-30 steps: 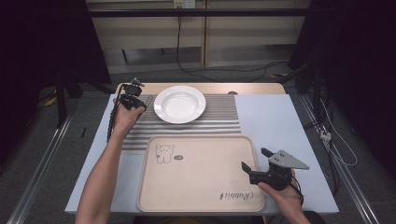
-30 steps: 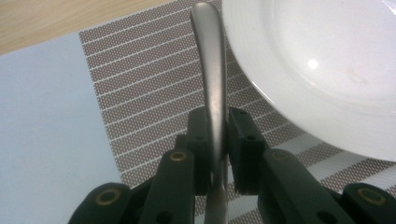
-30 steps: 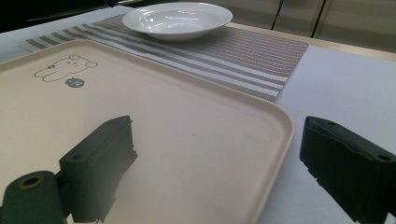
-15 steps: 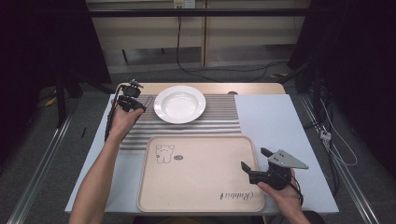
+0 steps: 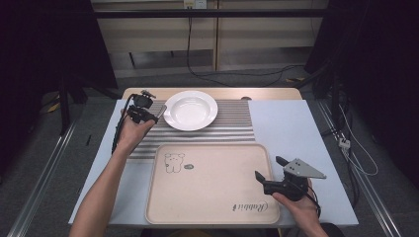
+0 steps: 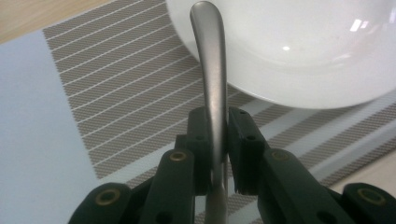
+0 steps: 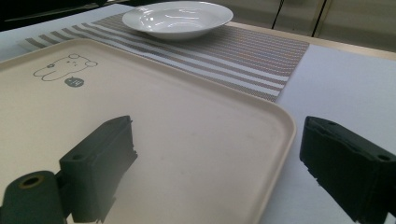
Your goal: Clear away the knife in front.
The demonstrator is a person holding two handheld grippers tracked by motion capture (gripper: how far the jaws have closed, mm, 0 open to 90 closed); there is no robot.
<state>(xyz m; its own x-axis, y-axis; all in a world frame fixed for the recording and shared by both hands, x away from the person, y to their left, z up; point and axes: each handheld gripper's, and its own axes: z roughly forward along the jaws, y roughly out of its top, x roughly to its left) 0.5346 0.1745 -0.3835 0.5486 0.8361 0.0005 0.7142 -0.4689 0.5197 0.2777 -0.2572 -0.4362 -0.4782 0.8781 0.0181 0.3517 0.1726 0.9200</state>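
Note:
My left gripper [image 5: 148, 112] is shut on the handle of a metal utensil [image 5: 160, 111], just left of the white plate [image 5: 190, 109]. In the left gripper view the grey handle [image 6: 210, 60] runs up between the pads of that gripper [image 6: 217, 135], and its tip overlaps the plate's rim [image 6: 303, 46]; the utensil's head is hidden. My right gripper [image 5: 268, 167] stands open, straddling the right edge of the beige tray [image 5: 217, 187]. The right gripper view has one jaw of this gripper [image 7: 219, 163] over the tray [image 7: 163, 116] and the other over the pale mat.
A striped placemat [image 5: 232, 126] lies under the plate, on a light blue mat [image 5: 291, 128]. The tray carries a bear print [image 5: 174, 162] and nothing else. The wooden table edge [image 5: 212, 93] runs behind the plate, with cables on the floor beyond.
My left hand has shifted a little to the right, bringing the utensil closer to the plate. The right gripper has stayed put.

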